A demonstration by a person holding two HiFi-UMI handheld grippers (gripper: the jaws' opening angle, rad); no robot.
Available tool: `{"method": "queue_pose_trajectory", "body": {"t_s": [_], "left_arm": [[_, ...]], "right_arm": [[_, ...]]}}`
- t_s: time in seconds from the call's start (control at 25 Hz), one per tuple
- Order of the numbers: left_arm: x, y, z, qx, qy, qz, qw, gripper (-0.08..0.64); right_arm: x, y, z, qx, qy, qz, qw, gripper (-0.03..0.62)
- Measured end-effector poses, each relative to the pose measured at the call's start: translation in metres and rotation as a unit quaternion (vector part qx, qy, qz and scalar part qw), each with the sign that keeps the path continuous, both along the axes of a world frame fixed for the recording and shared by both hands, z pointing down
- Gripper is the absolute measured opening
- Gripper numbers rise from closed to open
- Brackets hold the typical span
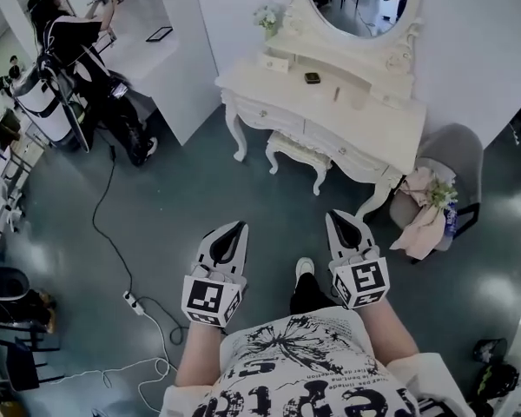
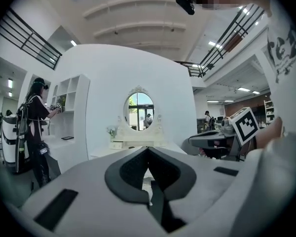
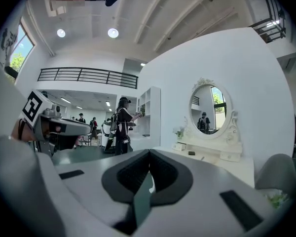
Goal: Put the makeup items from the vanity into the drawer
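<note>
Head view: left gripper [image 1: 239, 226] and right gripper [image 1: 333, 215] both stick out over the floor [image 1: 191, 189], well short of the vanity [image 1: 365, 111] at the far wall. A small dark makeup item [image 1: 312, 77] sits on its top. Left gripper view: jaws clenched on nothing, vanity far ahead. Right gripper view: jaws pressed together too, empty, vanity far right.

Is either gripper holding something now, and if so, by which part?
Nothing is held. The left gripper and the right gripper are both shut and empty, away from the vanity.
</note>
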State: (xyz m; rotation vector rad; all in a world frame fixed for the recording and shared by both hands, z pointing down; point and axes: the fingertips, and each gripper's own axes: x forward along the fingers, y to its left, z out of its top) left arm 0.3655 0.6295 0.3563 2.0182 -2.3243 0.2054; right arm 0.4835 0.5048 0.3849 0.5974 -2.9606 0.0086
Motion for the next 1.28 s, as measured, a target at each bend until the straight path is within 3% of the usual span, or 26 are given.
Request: {"method": "queue_pose_trajectory", "body": {"t_s": [0.4, 0.72, 1.04, 1.28], "left_arm": [[-0.088, -0.178, -0.010, -0.001, -0.008, -0.024, 0.9997, 0.020], [-0.144, -0.275, -0.004, -0.012, 0.002, -0.023, 0.9997, 0.020], [-0.235, -0.365, 0.014, -0.017, -0.003, 0.032, 0.9994, 0.020], [-0.331, -0.446, 0.018, -0.035, 0.014, 0.101, 0.9941, 0.020]], "right_arm": [[-0.090, -0.187, -0.013, 0.014, 0.012, -0.016, 1.000, 0.017], [-0.139, -0.283, -0.006, 0.004, 0.030, -0.003, 1.000, 0.018], [-0.203, -0.362, 0.021, -0.019, 0.033, 0.075, 0.996, 0.018], [-0.276, -0.423, 0.031, -0.058, 0.038, 0.161, 0.984, 0.018]]}}
